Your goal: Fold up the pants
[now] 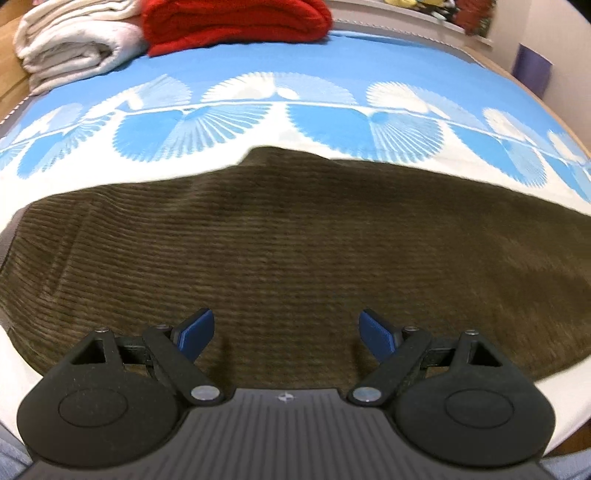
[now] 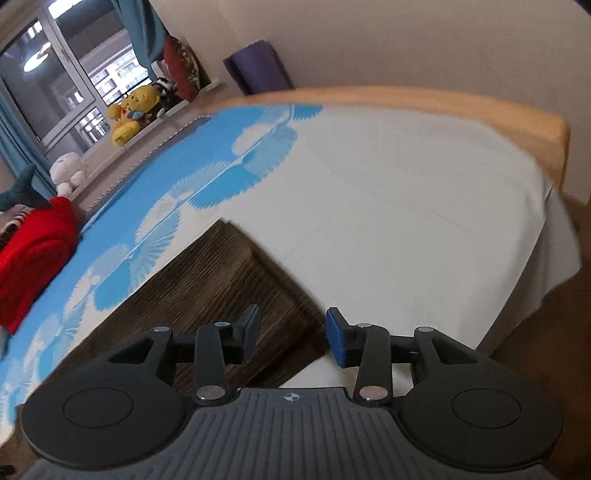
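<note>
Olive-brown corduroy pants (image 1: 295,240) lie flat across the bed, spreading left to right in the left wrist view. My left gripper (image 1: 286,334) is open and empty, hovering just above the near part of the pants. In the right wrist view the pants' end (image 2: 221,280) lies on the white sheet with a squared corner. My right gripper (image 2: 291,336) is open and empty, above the near right edge of that end.
The bed cover (image 1: 258,55) is blue with white fan patterns and a white part (image 2: 388,192). A folded white blanket (image 1: 70,44) and a red one (image 1: 236,22) sit at the far side. Plush toys (image 2: 129,110) line the windowsill. A wooden bed frame (image 2: 480,110) borders the mattress.
</note>
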Demonstrator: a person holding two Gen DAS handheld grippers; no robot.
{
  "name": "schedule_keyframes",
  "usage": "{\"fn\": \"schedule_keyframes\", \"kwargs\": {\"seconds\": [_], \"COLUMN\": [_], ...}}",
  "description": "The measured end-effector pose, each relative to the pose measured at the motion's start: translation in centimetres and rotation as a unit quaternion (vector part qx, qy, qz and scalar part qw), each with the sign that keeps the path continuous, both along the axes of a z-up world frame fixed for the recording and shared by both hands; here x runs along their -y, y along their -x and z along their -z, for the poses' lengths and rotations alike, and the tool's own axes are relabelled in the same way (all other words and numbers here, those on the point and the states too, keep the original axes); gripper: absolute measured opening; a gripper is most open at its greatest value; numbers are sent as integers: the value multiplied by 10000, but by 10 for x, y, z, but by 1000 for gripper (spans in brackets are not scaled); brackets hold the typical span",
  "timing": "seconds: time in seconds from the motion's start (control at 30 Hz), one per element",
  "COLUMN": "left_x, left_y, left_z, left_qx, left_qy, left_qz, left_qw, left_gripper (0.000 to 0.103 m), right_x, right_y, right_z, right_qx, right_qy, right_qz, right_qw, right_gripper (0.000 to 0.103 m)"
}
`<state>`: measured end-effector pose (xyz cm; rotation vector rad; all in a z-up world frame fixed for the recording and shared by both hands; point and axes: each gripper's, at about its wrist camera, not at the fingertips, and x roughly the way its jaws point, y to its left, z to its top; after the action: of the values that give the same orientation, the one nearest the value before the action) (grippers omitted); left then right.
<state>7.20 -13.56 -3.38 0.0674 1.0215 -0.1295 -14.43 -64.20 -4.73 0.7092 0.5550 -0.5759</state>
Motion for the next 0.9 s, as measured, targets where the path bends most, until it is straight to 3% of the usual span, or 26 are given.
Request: {"fn": "schedule_keyframes", "kwargs": {"seconds": [0.17,0.23,0.3,0.43,0.57,0.67,0.7,0.77,0.8,0.9], "left_x": [6,5,5,8,12,15,15,18,19,25], "left_y": [14,16,17,18,17,16,15,14,13,11], "left_z": [2,2,-1,-2,5,7,8,7,6,6], "left_qx": [-70,-92,-64,-29,-138,-122,-123,-112,-85,-31], "left_qy": [-69,-68,-83,-165,-213,-267,-245,-196,-189,-176], "left_qz": [88,77,89,114,168,229,230,258,265,285], "left_qw": [9999,9999,9999,9998,9995,9993,9994,9994,9994,9994], "left_gripper": [89,89,89,90,90,90,90,90,90,90], "right_x": [-1,2,-1,-8,1,3,4,4,1,-15], "right_y": [-20,-29,-31,-15,-8,-5,-5,-4,-2,4], "right_z": [16,25,23,-1,29,43,41,35,29,3], "right_qx": [93,23,1,382,46,267,284,135,3,-26], "right_qy": [-371,-447,-358,-12,-322,-310,-366,-313,-90,854], "right_qz": [130,269,348,330,458,409,449,586,690,837], "right_qw": [9992,9986,9988,9987,9984,9983,9979,9977,9976,9928], "right_gripper": [39,15,13,13,13,14,19,39,46,49]}}
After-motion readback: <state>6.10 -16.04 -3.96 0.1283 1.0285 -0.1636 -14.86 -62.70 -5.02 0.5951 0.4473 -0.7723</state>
